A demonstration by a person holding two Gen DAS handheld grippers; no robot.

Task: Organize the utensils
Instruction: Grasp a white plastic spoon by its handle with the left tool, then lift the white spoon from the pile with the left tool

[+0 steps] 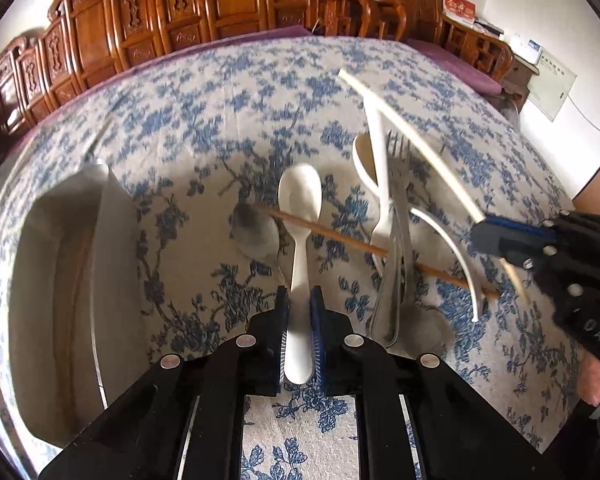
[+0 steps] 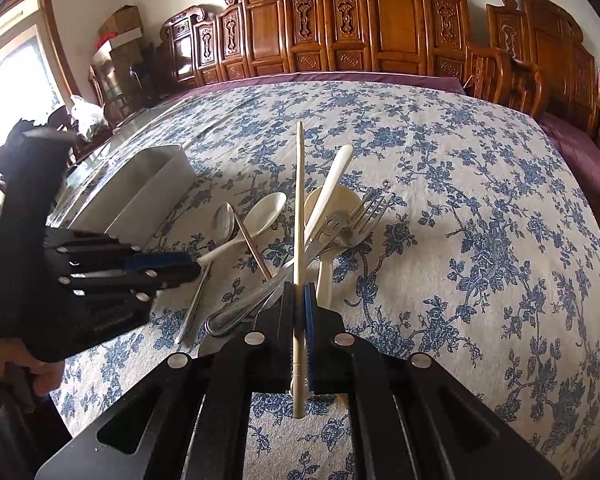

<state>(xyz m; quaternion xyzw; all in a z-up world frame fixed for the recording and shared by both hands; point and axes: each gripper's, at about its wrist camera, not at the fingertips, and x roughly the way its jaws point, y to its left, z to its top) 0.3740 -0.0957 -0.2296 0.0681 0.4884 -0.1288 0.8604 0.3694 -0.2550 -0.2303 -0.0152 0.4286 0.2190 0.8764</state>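
My left gripper [image 1: 300,294] is shut on the handle of a white plastic spoon [image 1: 300,196], whose bowl points away over the floral tablecloth. In the right wrist view the same left gripper [image 2: 194,266] comes in from the left and holds that white spoon [image 2: 266,214] by its handle end. My right gripper [image 2: 299,292] is shut on a cream chopstick [image 2: 299,200], which sticks out past the fingers above the pile. Seen from the left wrist, the right gripper [image 1: 486,236] holds the cream chopstick [image 1: 412,140] slanting up and to the left.
A pile lies between the grippers: metal forks [image 2: 364,212], a metal spoon [image 2: 225,220], a brown chopstick [image 2: 254,248] and a cream ladle spoon [image 2: 332,204]. A white bin [image 2: 140,192] stands at the left on the table [image 2: 460,200]. Carved wooden furniture lines the far side.
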